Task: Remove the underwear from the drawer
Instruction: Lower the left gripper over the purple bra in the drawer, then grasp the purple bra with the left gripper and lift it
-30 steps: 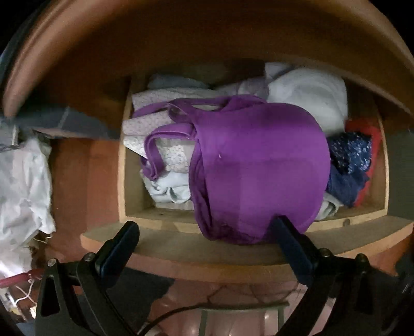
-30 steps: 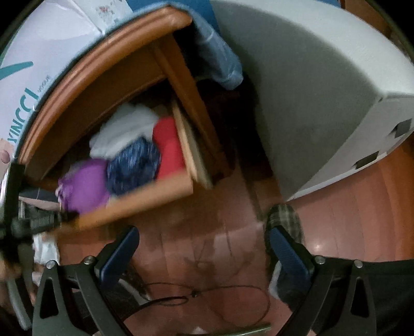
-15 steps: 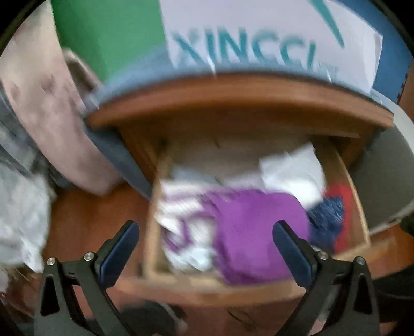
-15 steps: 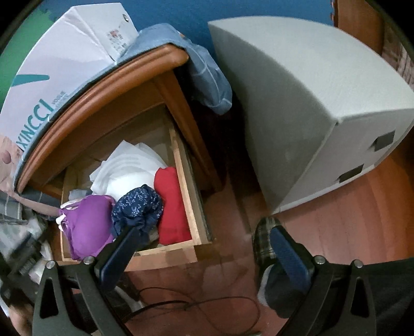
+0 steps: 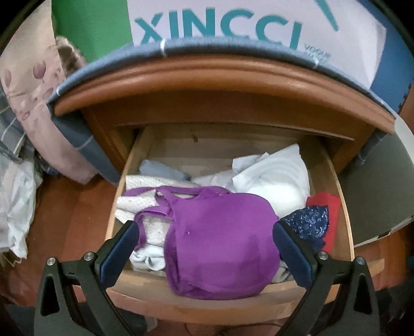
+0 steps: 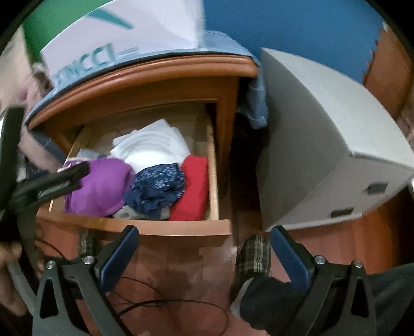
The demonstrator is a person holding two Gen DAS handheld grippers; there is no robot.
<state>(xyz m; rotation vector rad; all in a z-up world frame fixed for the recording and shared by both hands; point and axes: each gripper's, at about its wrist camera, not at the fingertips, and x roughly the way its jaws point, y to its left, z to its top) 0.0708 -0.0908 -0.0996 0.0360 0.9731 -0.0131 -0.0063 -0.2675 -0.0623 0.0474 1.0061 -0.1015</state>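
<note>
A: Underwear is sitting in the open drawer (image 5: 344, 206) of the wooden nightstand (image 5: 222, 77). Purple bra (image 5: 222, 237) is lying at the front, its lower edge drooping over the drawer front (image 6: 145, 227). Beside it a navy speckled piece (image 5: 308, 224), then a red piece (image 6: 191, 188) against the right wall.

B: What's behind those?

A: White folded garment (image 5: 274, 181) at the back right, pale knit pieces (image 5: 145, 201) under the bra straps on the left. Lower layers are hiding under the bra, can't sort them.

B: Left gripper?

A: Left gripper (image 5: 204, 248) is hanging over the drawer front, fingers spread wide, bracketing the bra from above without touching it. Nothing between the pads. In the right wrist view only one dark finger of it is showing, crossing in front of the bra, rest cut off at the frame edge.

B: Right one?

A: Right gripper (image 6: 204, 250) is hovering lower, in front of the drawer, over the red-brown floor (image 6: 168, 271). Fingers apart, empty. A plaid slipper (image 6: 253, 256) and dark trouser leg are poking in between the fingers, a thin cable (image 6: 155, 305) lying on the floor.

B: Surroundings?

A: White box (image 5: 233, 23) with teal lettering on a blue cloth (image 5: 108, 64) on top, lettering partly cropped. Grey box (image 6: 323, 155) to the right. Right wrist frame is blurring toward the edges.
</note>
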